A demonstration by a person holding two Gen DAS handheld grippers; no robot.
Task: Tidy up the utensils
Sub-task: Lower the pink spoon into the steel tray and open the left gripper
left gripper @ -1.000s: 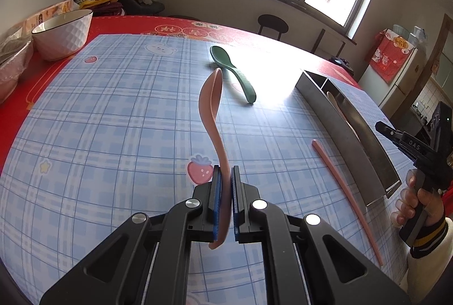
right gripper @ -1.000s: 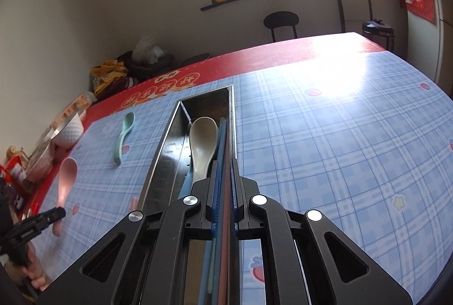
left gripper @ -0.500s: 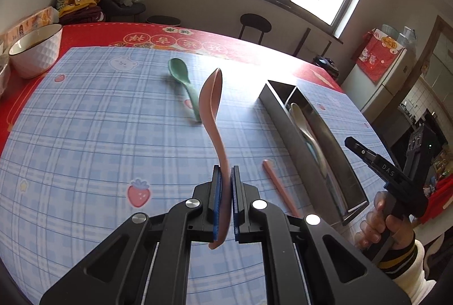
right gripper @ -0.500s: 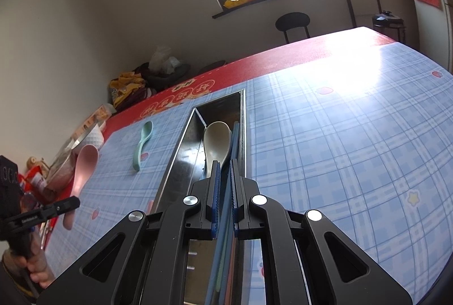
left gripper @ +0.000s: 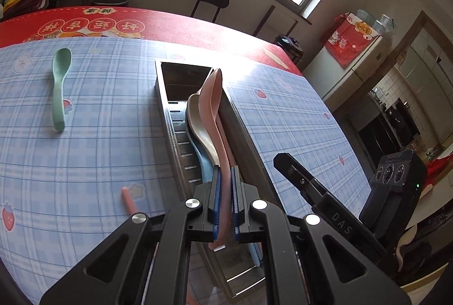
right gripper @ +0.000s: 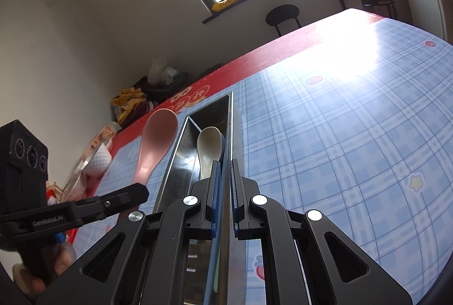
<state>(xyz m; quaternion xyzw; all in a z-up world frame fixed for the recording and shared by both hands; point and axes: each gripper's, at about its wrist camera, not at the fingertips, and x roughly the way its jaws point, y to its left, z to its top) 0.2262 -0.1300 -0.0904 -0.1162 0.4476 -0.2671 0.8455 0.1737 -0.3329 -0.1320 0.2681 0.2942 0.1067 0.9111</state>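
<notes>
The pink spoon (left gripper: 211, 106) is clamped by its handle between the blue pads of the left hand-held gripper (left gripper: 225, 203). The spoon stands on edge, bowl pointing away from the camera, above the long metal tray (left gripper: 170, 118). In the left wrist view its bowl overlaps the tray's far end; in the right wrist view the same bowl (right gripper: 158, 135) appears beside the tray's left wall (right gripper: 172, 163), so it cannot be told whether the spoon is over the tray or just to one side of it.

A cream spoon (left gripper: 198, 121) lies inside the tray, bowl toward the far end, with a pale blue utensil (left gripper: 205, 169) partly under it. A green spoon (left gripper: 59, 84) lies on the counter (left gripper: 85, 163) well to the left of the tray. The tip of a pink stick-shaped utensil (left gripper: 127, 200) lies on the counter near the left hand-held gripper, the rest of it hidden.

The right hand-held gripper (right gripper: 225, 191) is closed to a narrow gap along the tray's right rim. A thin blue and green strip (right gripper: 213, 262) runs below its pads; whether the pads press on it or on the rim cannot be told. In the left wrist view this gripper (left gripper: 294, 169) sits just right of the tray.

The counter carries a blue plaid cloth with a red border (left gripper: 141, 21). A white bowl (right gripper: 97, 160) stands at its left edge.
</notes>
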